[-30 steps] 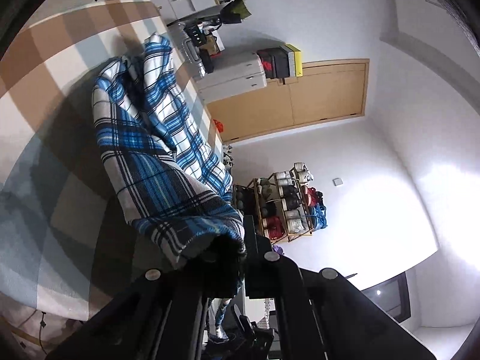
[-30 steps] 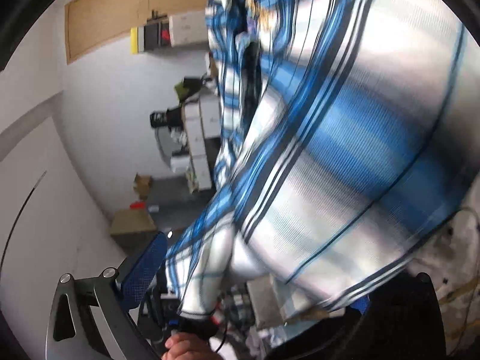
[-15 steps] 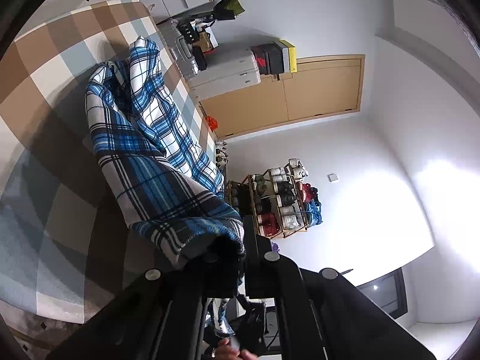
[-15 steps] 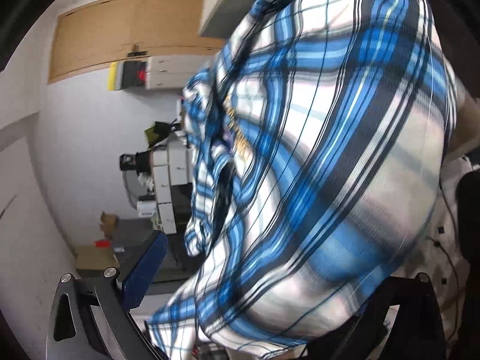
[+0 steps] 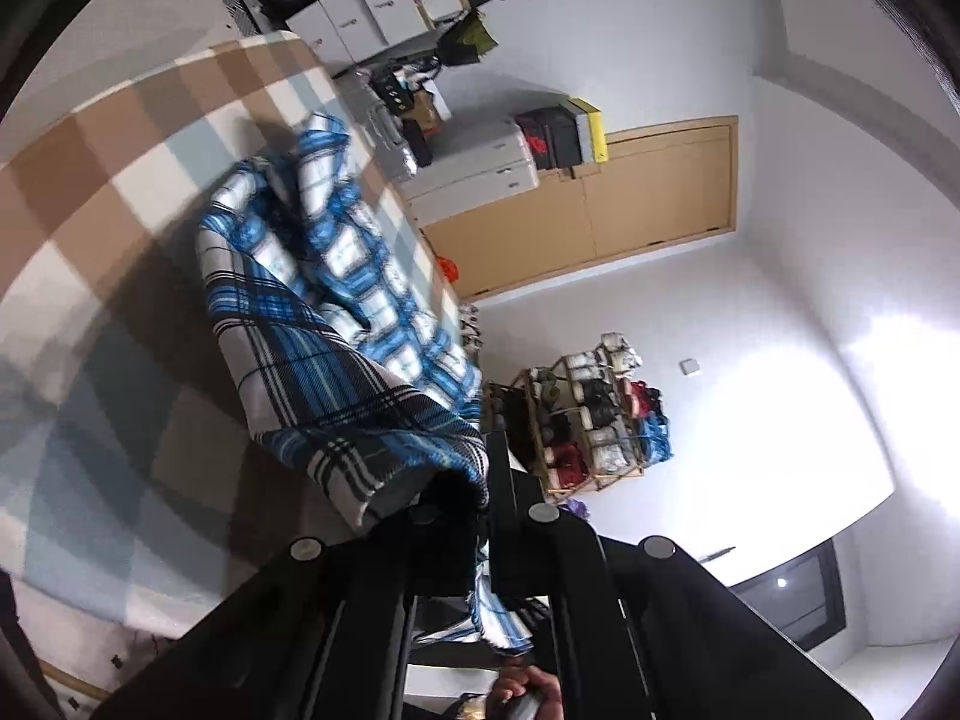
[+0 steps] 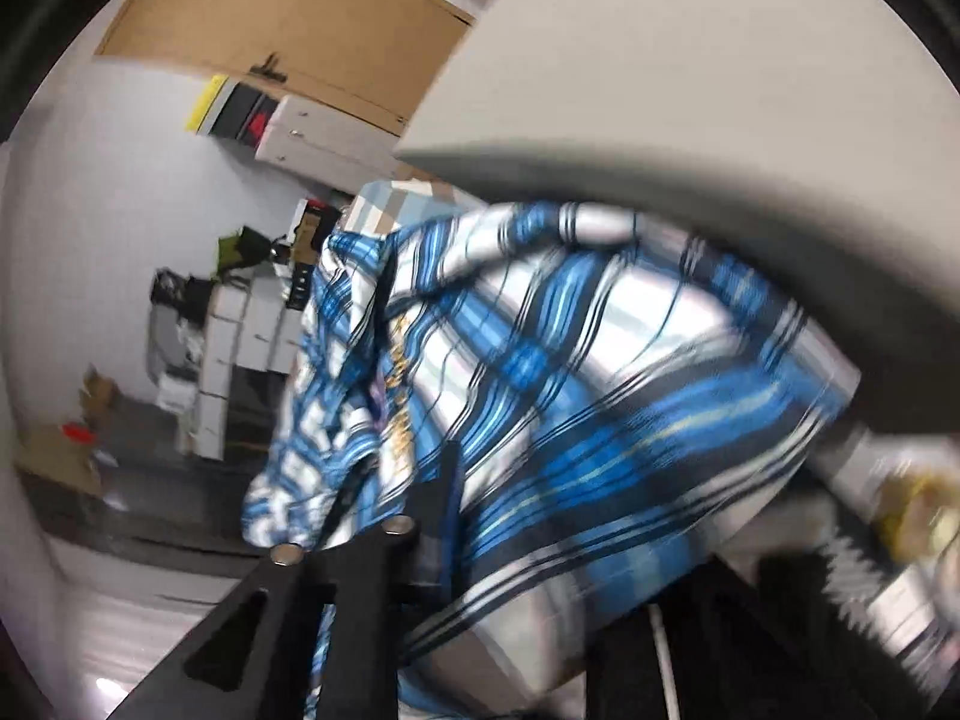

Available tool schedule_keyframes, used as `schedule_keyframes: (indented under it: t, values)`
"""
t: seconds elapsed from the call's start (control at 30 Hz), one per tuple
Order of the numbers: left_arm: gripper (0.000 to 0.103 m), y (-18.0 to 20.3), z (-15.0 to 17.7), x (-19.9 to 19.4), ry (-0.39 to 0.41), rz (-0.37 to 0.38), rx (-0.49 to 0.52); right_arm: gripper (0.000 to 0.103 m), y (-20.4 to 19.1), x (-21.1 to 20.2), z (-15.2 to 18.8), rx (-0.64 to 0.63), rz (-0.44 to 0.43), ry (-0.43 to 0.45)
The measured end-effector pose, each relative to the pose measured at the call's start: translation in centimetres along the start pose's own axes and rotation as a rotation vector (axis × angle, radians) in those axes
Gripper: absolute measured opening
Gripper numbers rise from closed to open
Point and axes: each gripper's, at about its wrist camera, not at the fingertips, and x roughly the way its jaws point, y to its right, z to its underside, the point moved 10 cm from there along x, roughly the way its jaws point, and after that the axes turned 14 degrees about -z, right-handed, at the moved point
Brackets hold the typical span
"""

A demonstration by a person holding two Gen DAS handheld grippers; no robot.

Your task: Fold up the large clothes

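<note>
Since a second ago, the right gripper (image 6: 447,480) has been swinging away from the close wall of cloth, and its jaws are now closing, with a fold of fabric caught between them. One blue, white and black plaid cotton shirt (image 5: 336,348) is lying bunched on the brown, white and pale-blue checked bed cover (image 5: 120,192), one end trailing back to the left gripper (image 5: 483,480), which is staying clamped tight on the cloth. In the right wrist view, that same shirt (image 6: 540,390) is hanging blurred beneath a pale curved edge that I cannot identify. A small row of yellowish marks is running along the shirt's inner seam, too smeared to read. Beyond the bed, white drawer units (image 5: 474,174) are standing in more than one stack; the exact count is unclear. One wooden double door (image 5: 600,210) is standing behind them. One open wooden rack (image 5: 594,420) of folded items is sitting against the white wall. No brand is legible anywhere.
</note>
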Motion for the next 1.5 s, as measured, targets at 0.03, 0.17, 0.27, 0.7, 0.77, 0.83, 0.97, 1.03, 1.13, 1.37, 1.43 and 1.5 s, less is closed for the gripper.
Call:
schedule_keyframes:
  t: [0.03,0.17,0.27,0.7,0.77,0.83,0.97,1.03,1.13,1.37,1.43,1.5]
  values:
    - [0.0,-0.4,0.2,-0.1,0.002,-0.007,-0.004,0.008,-0.1,-0.2,-0.3,-0.05,0.028,0.001]
    - [0.0,-3.2,1.0,-0.7,0.004,-0.072,-0.031,0.007,-0.8,-0.7,-0.9,-0.159,0.052,0.004]
    - [0.0,-4.6,1.4,-0.5,-0.001,-0.103,-0.049,0.004,-1.4,-0.1,-0.8,-0.177,0.025,-0.016]
    - [0.0,-7.4,3.2,-1.6,-0.024,-0.201,-0.076,0.002,-4.1,-2.4,1.1,-0.335,0.002,-0.051]
    - [0.0,-7.4,3.6,-2.5,-0.02,-0.201,-0.071,0.002,-4.1,-2.8,1.4,-0.327,0.002,-0.055]
    - [0.0,-7.3,4.0,-3.4,-0.014,-0.2,-0.064,0.002,-4.0,-3.4,1.9,-0.308,-0.003,-0.063]
    - [0.0,-7.2,4.8,-4.8,-0.019,-0.208,-0.056,0.002,-4.7,-5.1,2.4,-0.301,-0.015,-0.076]
    - [0.0,-7.2,5.4,-5.4,-0.037,-0.246,-0.06,0.002,-5.0,-6.2,2.5,-0.292,-0.016,-0.078]
    - [0.0,-6.1,5.4,-6.0,-0.044,-0.256,-0.036,0.002,-6.0,-6.9,2.5,-0.324,0.003,-0.1]
    - [0.0,-3.1,-1.0,-2.5,-0.019,-0.345,0.009,0.002,-12.4,-2.5,-0.7,-0.492,0.152,-0.233]
    - [0.0,-2.0,-3.6,-0.6,-0.015,-0.366,0.032,0.002,-14.3,-0.1,-2.2,-0.537,0.201,-0.279]
    - [0.0,-0.5,-7.3,2.3,-0.015,-0.386,0.022,0.002,-16.9,3.4,-4.5,-0.614,0.264,-0.322]
